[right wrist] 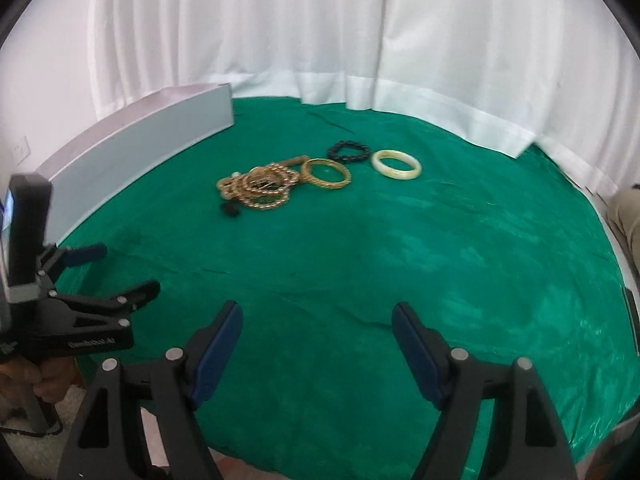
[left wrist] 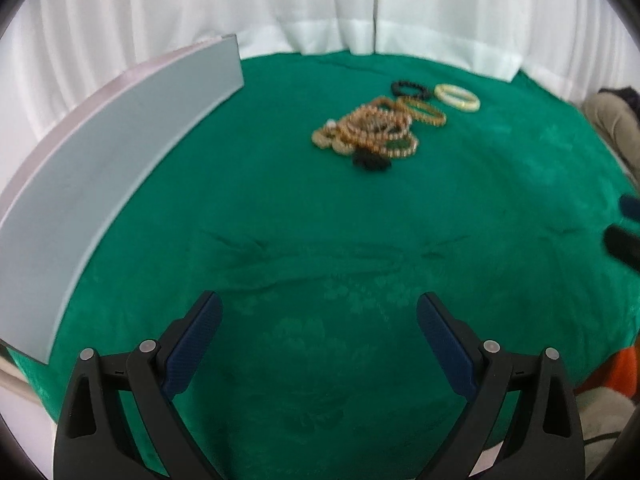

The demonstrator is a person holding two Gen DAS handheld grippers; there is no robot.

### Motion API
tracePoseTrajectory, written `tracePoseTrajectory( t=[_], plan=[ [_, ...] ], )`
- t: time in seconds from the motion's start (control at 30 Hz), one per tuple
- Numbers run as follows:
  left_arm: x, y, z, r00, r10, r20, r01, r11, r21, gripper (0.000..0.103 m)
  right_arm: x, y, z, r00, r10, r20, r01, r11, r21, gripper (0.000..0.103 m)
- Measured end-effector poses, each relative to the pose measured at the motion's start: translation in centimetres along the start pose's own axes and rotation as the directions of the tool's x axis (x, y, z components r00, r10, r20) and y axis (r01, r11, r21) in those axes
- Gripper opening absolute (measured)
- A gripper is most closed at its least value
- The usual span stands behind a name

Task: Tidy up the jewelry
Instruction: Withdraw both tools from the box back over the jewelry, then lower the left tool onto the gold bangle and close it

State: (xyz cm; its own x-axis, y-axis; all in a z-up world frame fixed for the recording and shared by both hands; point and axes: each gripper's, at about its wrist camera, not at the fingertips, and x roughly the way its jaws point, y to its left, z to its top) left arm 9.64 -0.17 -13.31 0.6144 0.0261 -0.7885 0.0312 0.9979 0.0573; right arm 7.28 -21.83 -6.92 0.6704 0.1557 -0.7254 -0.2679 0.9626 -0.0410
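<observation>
A tangled pile of gold bead necklaces [left wrist: 368, 130] [right wrist: 258, 186] lies on the green cloth toward the back. Beside it lie a gold bangle [left wrist: 426, 111] [right wrist: 326, 173], a black bead bracelet [left wrist: 409, 89] [right wrist: 349, 151] and a cream bangle [left wrist: 457, 98] [right wrist: 396, 165]. A small black piece [left wrist: 370, 160] [right wrist: 229, 210] lies at the pile's near edge. My left gripper [left wrist: 319, 320] is open and empty, well short of the pile; it also shows in the right wrist view [right wrist: 124, 270]. My right gripper [right wrist: 317, 322] is open and empty near the front edge.
A long grey box [left wrist: 120, 152] [right wrist: 136, 148] stands along the left side of the table. The green cloth [left wrist: 320, 240] [right wrist: 400, 248] covers the table. White curtains [right wrist: 320, 40] hang behind. A person's leg [left wrist: 612, 120] is at the right.
</observation>
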Motion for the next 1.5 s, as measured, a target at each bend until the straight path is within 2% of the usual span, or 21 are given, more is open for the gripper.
tracePoseTrajectory(
  t=[0.2,0.83,1.0,1.13,1.33,1.5],
  plan=[
    [1.0,0.6,-0.5,0.999,-0.01,-0.051,0.008,0.999,-0.038,0.103,0.1,-0.6,-0.1,1.0,-0.006,0.011,0.006,0.999,0.032,0.079],
    [0.9,0.5,-0.1,0.995,-0.06,-0.077,0.058,0.998,-0.028,0.102,0.9,-1.4,-1.1,1.0,0.008,-0.007,-0.007,0.998,0.065,0.079],
    [-0.9,1.3,1.8,0.989,-0.149,-0.017,0.147,0.987,-0.071,0.102,1.0,-2.1,-1.3,1.0,0.001,-0.004,-0.001,0.996,0.084,0.079],
    [-1.8,1.7,3.8,0.975,-0.219,0.021,0.22,0.973,-0.067,0.102,1.4,-2.4,-1.4,1.0,0.012,-0.013,-0.01,0.995,0.096,0.079],
    [0.0,0.4,7.0,0.97,-0.242,-0.004,0.242,0.97,-0.001,0.102,1.9,-2.8,-1.5,0.999,0.026,-0.019,-0.024,0.995,0.102,0.079],
    [2.2,-0.8,9.9,0.974,-0.224,-0.024,0.224,0.974,0.01,0.102,1.9,-3.4,-1.7,1.0,0.02,-0.021,-0.018,0.993,0.115,0.079]
  ],
)
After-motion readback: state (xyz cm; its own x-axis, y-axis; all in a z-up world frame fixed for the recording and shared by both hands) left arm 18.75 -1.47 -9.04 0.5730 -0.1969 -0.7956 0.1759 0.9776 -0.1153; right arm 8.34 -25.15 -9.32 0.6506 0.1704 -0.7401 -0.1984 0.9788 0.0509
